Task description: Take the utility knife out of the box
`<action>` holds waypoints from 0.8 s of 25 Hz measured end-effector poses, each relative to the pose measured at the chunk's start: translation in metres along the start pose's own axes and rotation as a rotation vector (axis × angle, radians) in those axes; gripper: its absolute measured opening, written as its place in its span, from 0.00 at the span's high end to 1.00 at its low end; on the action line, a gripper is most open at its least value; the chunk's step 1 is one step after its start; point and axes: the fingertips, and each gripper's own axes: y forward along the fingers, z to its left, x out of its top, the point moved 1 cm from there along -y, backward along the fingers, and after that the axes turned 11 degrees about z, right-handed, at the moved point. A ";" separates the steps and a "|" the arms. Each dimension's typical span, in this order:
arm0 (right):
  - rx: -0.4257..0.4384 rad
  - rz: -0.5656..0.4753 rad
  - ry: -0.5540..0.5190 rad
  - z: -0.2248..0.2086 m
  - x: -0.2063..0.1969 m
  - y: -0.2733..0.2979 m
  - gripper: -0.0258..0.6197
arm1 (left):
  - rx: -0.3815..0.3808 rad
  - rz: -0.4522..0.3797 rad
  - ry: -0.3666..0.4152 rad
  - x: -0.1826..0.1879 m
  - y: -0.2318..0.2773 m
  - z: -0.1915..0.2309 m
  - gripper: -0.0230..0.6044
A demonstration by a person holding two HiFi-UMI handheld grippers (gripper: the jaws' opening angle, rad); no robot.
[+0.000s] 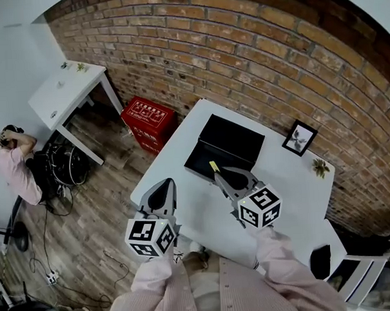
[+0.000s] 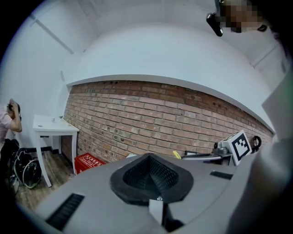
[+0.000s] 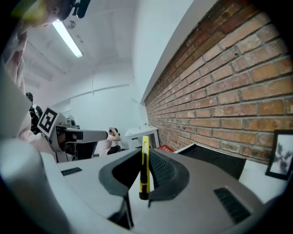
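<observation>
White worktop (image 1: 293,192) under both tools, set against a red brick wall (image 1: 242,46).

Right tool (image 1: 223,173) clamped on a yellow utility knife (image 1: 213,165). Held upright between the jaws in the right gripper view, with the yellow tip poking past the jaw ends toward the box. Out of the box, in the air just short of its near edge.

Black box (image 1: 224,147) lying flat on the worktop just beyond the right tool, dark inside.

Left tool (image 1: 164,188) to the left of the right one and apart from it. Jaws together with nothing between them, over the worktop's near left edge.

Beyond the right tool and off to its right, close to the wall: a small black-framed picture (image 1: 299,137) standing up. Next to it, a little sprig of greenery (image 1: 321,167) lying on the white top.

Off the worktop, left of the left tool: a wooden plank floor (image 1: 87,208) and a red crate (image 1: 148,121) at the foot of the brick wall. Further left, a second white table (image 1: 66,93) in the corner with a few small items on it.

Beside that table, a seated person (image 1: 18,166) in a pink top, hands raised to the head. Black gear and cables (image 1: 66,165) on the floor close by.

Overhead in the right gripper view, a long strip light (image 3: 67,39) on a white ceiling.

Behind both tools, pink sleeves (image 1: 277,254).
</observation>
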 end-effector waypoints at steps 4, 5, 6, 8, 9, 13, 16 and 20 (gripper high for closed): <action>-0.002 -0.077 0.021 0.002 0.012 -0.016 0.88 | 0.008 -0.021 0.042 0.007 -0.012 -0.002 0.98; -0.003 -0.092 0.026 0.002 0.014 -0.021 0.88 | 0.013 -0.026 0.049 0.009 -0.015 -0.002 0.98; -0.005 -0.107 0.029 0.002 0.016 -0.025 0.88 | 0.017 -0.033 0.054 0.012 -0.018 -0.001 0.98; -0.014 -0.138 0.031 0.001 0.021 -0.033 0.88 | 0.023 -0.049 0.066 0.018 -0.024 0.000 0.98; -0.019 -0.152 0.030 0.001 0.024 -0.037 0.88 | 0.027 -0.056 0.074 0.020 -0.027 0.000 0.98; -0.047 -0.188 0.013 -0.002 0.031 -0.050 0.88 | 0.045 -0.070 0.128 0.028 -0.036 -0.002 0.98; -0.065 -0.227 0.017 -0.004 0.037 -0.061 0.88 | 0.051 -0.086 0.145 0.033 -0.042 -0.003 0.98; -0.085 -0.275 0.010 -0.008 0.047 -0.074 0.88 | 0.066 -0.110 0.149 0.041 -0.049 -0.002 0.98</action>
